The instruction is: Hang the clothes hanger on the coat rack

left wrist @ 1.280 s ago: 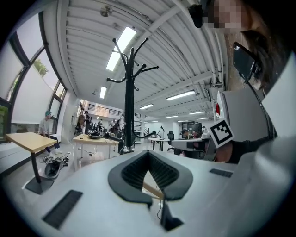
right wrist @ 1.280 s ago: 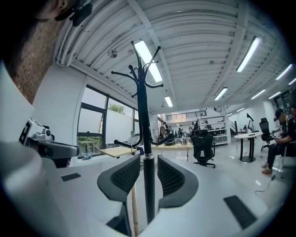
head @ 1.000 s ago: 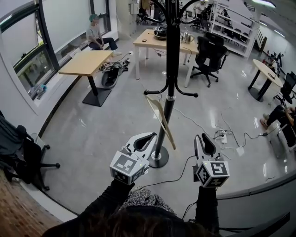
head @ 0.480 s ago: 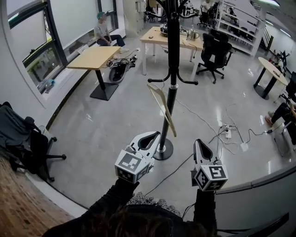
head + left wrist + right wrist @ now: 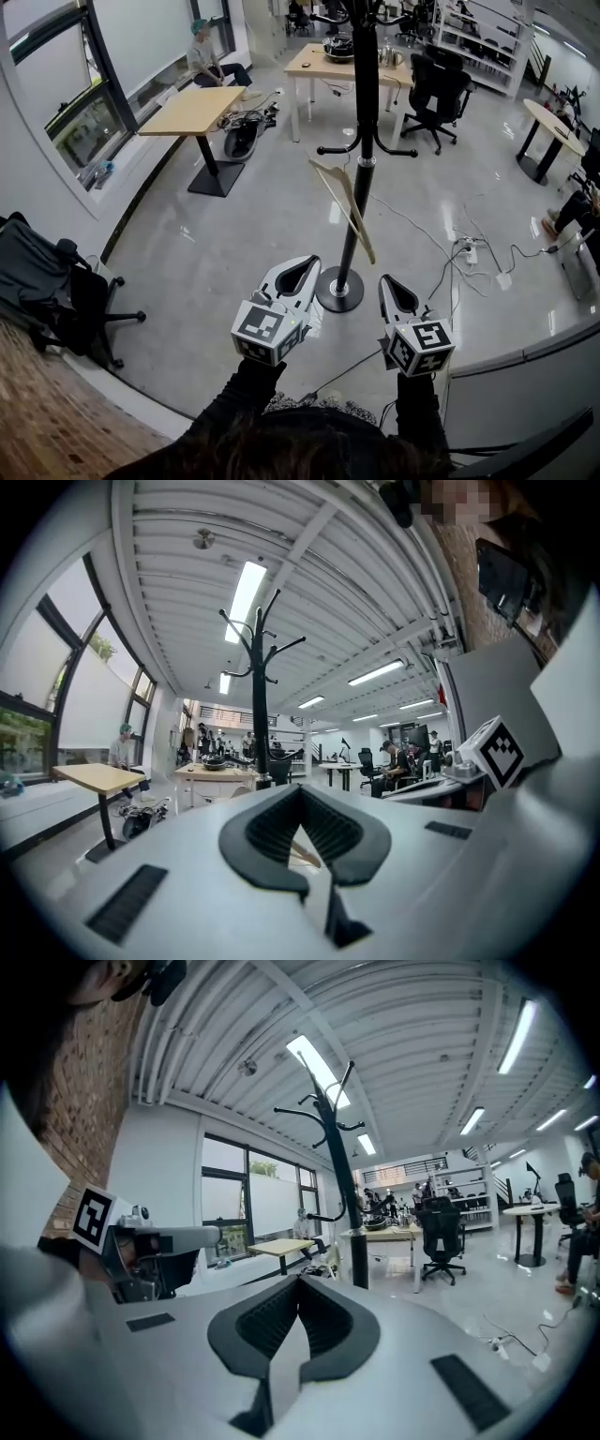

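The wooden clothes hanger (image 5: 349, 208) is seen at the centre of the head view, just beside the black pole of the coat rack (image 5: 364, 112) and tilted from upper left to lower right. It appears to be carried by one of the rack's lower hooks, though its thin top hook is too small for the seating to be confirmed. The rack's round base is planted on the glossy floor (image 5: 234, 244), between the two tools.

The left hand-held gripper (image 5: 309, 263) is held low in the frame, left of the base. Its jaws are closed tip to tip and nothing is gripped. A sliver of the hanger (image 5: 305, 855) is only glimpsed beyond the gap between its pads. The right hand-held gripper (image 5: 389, 283), right of the base, is likewise closed and empty.

The hanger is judged to be light, stiff and rather smooth, so it would swing or slip if nudged. A firm hold is best taken on the flat wooden shoulder close to the neck. The wire hook is best left free, since it must be passed over the rack's arm.
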`<state>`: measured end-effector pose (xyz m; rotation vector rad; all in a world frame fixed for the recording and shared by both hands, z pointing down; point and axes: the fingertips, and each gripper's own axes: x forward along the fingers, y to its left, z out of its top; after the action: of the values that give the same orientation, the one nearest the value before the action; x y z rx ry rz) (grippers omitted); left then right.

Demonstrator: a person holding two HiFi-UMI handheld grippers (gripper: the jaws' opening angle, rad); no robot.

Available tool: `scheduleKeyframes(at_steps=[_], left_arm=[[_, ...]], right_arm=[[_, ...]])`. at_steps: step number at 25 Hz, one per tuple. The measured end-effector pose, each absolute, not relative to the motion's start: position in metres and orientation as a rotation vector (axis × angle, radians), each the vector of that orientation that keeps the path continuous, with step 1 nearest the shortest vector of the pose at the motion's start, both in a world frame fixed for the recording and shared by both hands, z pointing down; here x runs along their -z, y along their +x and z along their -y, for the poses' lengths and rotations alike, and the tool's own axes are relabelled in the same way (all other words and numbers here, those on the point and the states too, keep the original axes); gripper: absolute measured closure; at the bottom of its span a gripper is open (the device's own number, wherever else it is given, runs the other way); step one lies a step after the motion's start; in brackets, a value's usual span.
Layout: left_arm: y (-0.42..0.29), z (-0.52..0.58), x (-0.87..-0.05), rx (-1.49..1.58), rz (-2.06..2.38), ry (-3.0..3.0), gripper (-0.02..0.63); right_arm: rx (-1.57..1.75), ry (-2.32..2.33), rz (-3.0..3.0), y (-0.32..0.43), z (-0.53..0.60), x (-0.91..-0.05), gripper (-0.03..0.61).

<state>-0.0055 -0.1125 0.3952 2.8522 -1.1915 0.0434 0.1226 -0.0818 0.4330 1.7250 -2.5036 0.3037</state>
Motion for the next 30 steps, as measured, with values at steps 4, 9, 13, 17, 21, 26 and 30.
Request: scheduleKeyframes(at_steps=[4,9,13,17,21,26,30], left_arm=[[-0.033,0.116,-0.401,-0.079,1.241,2.822,0.605],[-0.051,0.116,-0.403,-0.069,1.281,2.806,0.604],[-0.050,0.115,-0.403,-0.064,1.265,2.808,0.604],[-0.045,0.110,-0.404,-0.079,1.228,2.833,0.606],[-0.045,0.108,-0.402,-0.068,1.232,2.832,0.604],[-0.050,0.106,-0.400,-0.055,1.235,2.819,0.604],[-0.054,0.107,-0.400,-0.056,1.244,2.824,0.604]], right_arm=[[-0.246,1.669,2.535,0.094,0.090,-0.425,0.568],[-0.193,1.702,2.519,0.086,0.094,-0.416,0.568],[-0.184,1.747,2.485,0.091,0.093,-0.414,0.569],[-0.165,1.757,2.468,0.094,0.087,-0.410,0.569],[-0.144,1.748,2.465,0.093,0.085,-0.406,0.569],[-0.126,1.750,2.459,0.089,0.083,-0.403,0.569],[-0.117,1.745,2.462,0.086,0.085,-0.402,0.569]])
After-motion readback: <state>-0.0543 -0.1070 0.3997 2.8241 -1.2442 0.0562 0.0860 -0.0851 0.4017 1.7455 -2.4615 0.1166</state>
